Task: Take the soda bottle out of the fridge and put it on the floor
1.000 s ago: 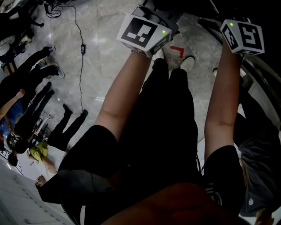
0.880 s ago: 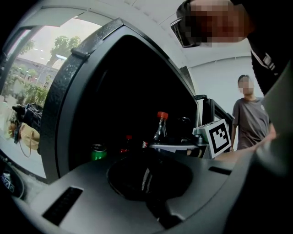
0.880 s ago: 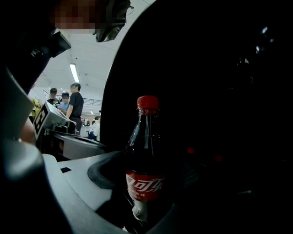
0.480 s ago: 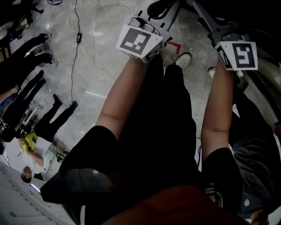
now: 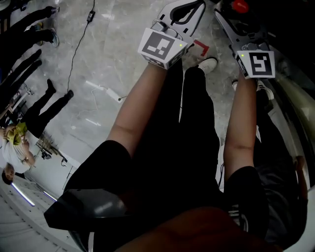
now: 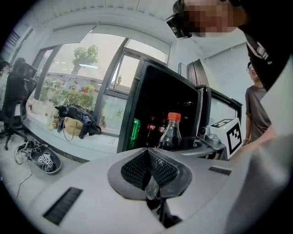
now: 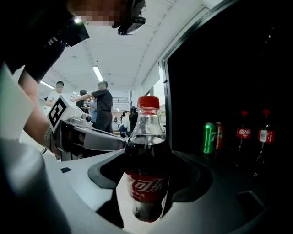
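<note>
A soda bottle with a red cap, dark drink and a red label stands upright between the jaws of my right gripper, which is shut on its lower body. In the head view only its red cap shows, above the right gripper. My left gripper is shut with nothing in it, its mesh pads pressed together. From it I see the bottle to its right, in front of the open black fridge. The left gripper hangs over the floor.
Inside the dark fridge stand a green can and two more soda bottles. The marble floor has a red corner mark and a cable. People stand at the left, and another person at my right.
In the head view both grippers have dropped lower in the picture and the right one has shifted left. Their jaws and the bottle's red cap have come into view.
</note>
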`<state>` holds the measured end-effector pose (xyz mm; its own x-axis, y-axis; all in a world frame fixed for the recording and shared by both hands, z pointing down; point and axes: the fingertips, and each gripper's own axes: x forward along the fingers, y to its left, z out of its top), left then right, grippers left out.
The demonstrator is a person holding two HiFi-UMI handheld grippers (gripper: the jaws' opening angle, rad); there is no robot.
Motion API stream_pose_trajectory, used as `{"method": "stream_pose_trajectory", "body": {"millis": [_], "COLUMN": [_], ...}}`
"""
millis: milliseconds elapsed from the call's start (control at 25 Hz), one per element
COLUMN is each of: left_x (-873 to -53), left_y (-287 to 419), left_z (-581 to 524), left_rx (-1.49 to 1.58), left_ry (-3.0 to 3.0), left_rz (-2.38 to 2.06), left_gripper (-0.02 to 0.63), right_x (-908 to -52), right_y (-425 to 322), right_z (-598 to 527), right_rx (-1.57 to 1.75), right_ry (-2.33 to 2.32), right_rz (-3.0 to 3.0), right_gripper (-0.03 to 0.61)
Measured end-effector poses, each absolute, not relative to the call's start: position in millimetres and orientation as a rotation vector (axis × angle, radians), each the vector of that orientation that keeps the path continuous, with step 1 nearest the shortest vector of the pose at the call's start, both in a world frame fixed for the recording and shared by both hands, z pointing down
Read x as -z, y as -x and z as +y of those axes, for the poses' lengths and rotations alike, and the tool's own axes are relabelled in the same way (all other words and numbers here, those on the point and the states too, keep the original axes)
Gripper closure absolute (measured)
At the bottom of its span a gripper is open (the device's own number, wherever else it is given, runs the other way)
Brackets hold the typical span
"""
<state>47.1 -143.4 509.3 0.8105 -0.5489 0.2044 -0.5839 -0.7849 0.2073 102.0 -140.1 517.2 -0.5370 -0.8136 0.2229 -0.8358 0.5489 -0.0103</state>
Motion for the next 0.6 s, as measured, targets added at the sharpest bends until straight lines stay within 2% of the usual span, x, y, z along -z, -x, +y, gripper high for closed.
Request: {"method": "stream_pose_trajectory", "body": {"millis": [280, 600], "left_x": [-623, -771], "left_y": [-2, 22], "left_z": [-141, -140], "left_rx": [-0.332, -0.425], "left_ry": [-2.644, -2.516], "left_rz": [-0.837, -0.785], "left_gripper": [0.609, 0.609], "right_x": [-642, -830], "right_y": [-61, -46], "right_z": [-145, -126], "right_rx": [-0.342, -0.536], "right_ry": [-1.411, -1.423], "right_rz": [-2.551, -2.359], "right_gripper": [0.267, 0.267]}}
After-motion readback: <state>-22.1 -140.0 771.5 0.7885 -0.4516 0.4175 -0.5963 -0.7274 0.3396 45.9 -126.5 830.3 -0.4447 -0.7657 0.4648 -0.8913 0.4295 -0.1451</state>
